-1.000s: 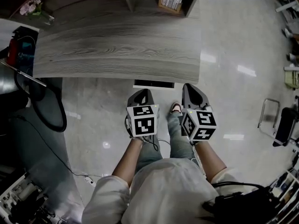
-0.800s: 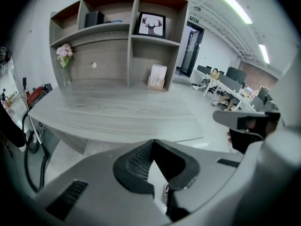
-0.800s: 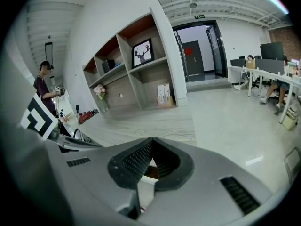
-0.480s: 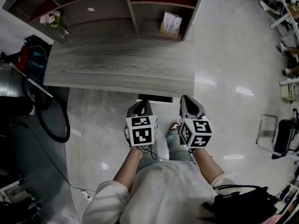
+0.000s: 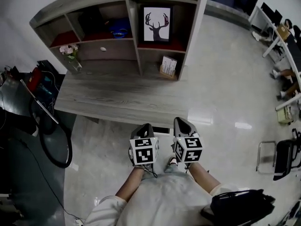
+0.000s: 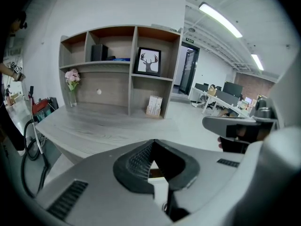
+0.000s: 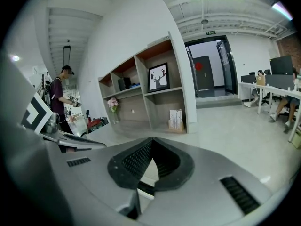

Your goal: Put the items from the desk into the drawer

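The left gripper (image 5: 146, 126) and right gripper (image 5: 181, 121) hang side by side just in front of the desk (image 5: 108, 102), each with its jaws closed together and nothing between them. On the desk, well apart from both, a vase of flowers (image 5: 71, 56) stands at the left and a small box of papers (image 5: 168, 66) sits at the foot of the shelf unit (image 5: 134, 32). The drawer (image 5: 162, 130) shows as a dark strip under the desk's near edge, between the grippers.

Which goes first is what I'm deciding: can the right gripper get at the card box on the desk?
Probably yes: the right gripper, shut and empty, hangs at the near edge of the desk; only its bare top lies before the card box in the lower bay of the shelf.
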Tool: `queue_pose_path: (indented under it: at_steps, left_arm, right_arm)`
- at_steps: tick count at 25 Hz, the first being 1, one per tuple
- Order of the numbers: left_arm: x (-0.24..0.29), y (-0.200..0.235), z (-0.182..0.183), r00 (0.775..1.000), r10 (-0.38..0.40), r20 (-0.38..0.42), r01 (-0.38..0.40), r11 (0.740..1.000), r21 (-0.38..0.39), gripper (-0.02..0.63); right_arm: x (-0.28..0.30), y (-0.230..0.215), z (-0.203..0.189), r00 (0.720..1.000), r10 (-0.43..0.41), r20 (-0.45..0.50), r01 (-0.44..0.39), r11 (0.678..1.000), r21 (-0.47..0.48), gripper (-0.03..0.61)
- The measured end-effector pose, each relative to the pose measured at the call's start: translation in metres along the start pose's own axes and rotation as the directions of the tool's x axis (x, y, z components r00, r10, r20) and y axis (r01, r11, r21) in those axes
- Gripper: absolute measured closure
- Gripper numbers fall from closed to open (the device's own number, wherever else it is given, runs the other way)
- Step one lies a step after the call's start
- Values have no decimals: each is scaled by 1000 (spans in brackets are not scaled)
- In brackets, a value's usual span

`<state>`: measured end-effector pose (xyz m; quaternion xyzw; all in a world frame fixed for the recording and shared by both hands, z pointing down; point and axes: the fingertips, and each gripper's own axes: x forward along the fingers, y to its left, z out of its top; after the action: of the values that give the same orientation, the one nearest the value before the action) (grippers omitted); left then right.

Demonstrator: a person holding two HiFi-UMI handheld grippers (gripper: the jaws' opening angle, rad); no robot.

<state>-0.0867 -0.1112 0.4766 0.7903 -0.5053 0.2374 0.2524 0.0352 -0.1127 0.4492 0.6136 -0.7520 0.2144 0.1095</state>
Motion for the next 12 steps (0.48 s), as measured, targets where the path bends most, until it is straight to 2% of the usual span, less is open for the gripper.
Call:
queue_pose_path:
  at_steps: [6, 12]
  left_arm:
    - [-11, 6, 34, 996, 11, 86, -11, 1000, -4, 606]
    - [-11, 13, 48, 991, 10, 134, -1, 998, -69, 606]
  right_arm:
    - [0, 3, 34, 998, 5, 58, -3, 999, -35, 580]
    - [2, 6, 48, 997, 16, 81, -11, 998, -61, 580]
